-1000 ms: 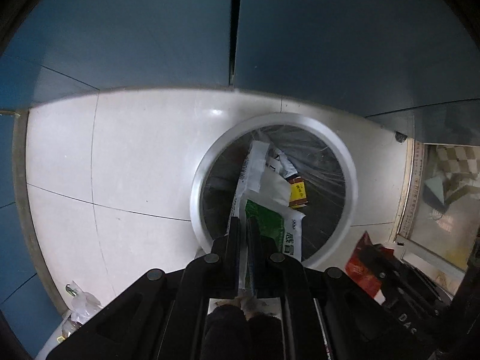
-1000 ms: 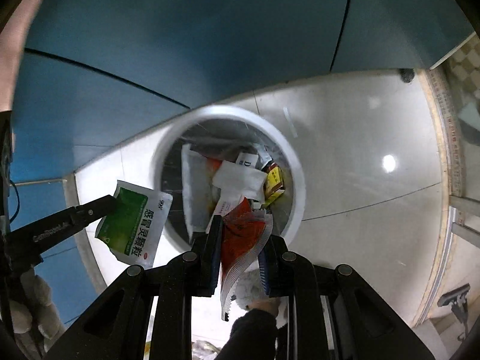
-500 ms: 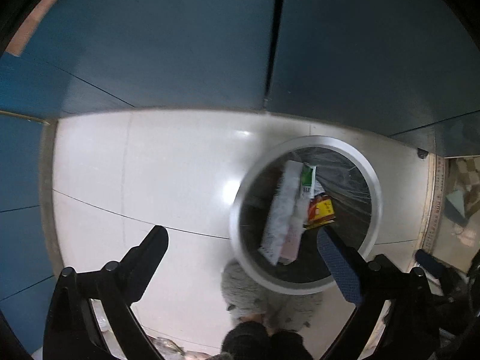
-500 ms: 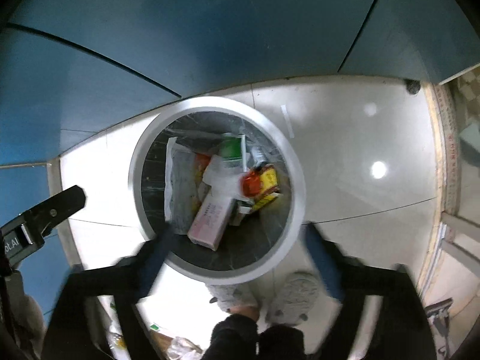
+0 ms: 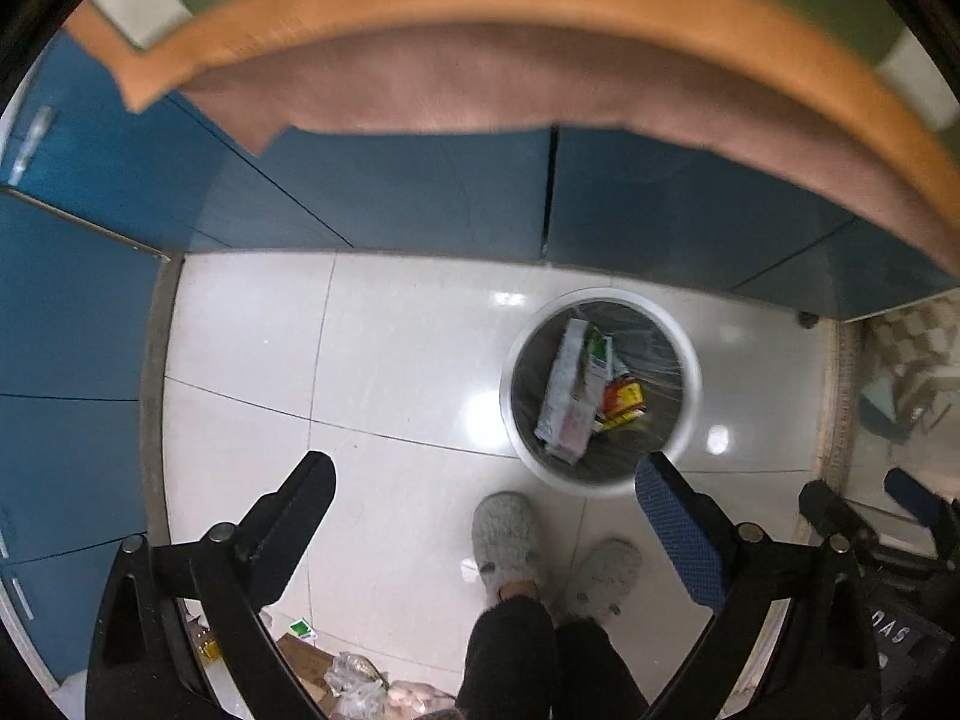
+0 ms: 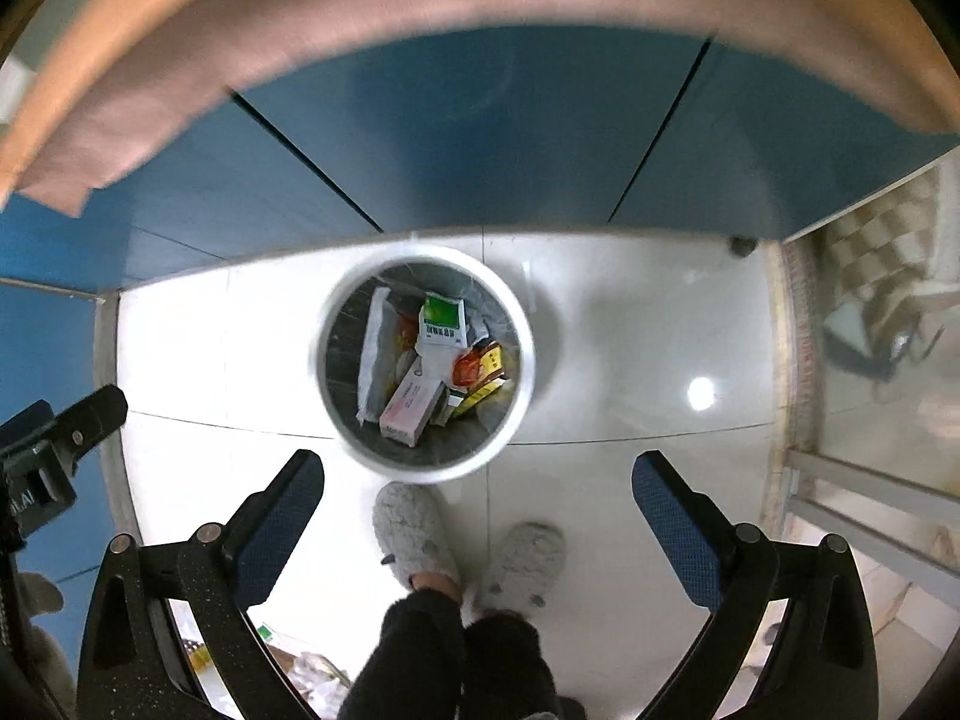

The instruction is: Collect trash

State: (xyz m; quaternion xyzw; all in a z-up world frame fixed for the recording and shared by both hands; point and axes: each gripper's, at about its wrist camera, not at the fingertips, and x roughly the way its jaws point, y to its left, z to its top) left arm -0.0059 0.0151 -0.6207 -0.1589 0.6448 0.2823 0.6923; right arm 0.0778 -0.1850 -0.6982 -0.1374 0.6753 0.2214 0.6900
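Both grippers (image 5: pixel 480 492) (image 6: pixel 477 480) rose, spread empty above bin (image 6: pixel 528 372), slippers (image 6: pixel 414 528) below.

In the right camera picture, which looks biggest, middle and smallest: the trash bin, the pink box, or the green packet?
1. trash bin
2. pink box and green packet: they look about the same size, so no ranking between them.

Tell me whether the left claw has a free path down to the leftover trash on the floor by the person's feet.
Probably yes. The left claw is open and empty, and the crumpled wrappers lie on the floor below it, left of the slippers, with nothing covering them.
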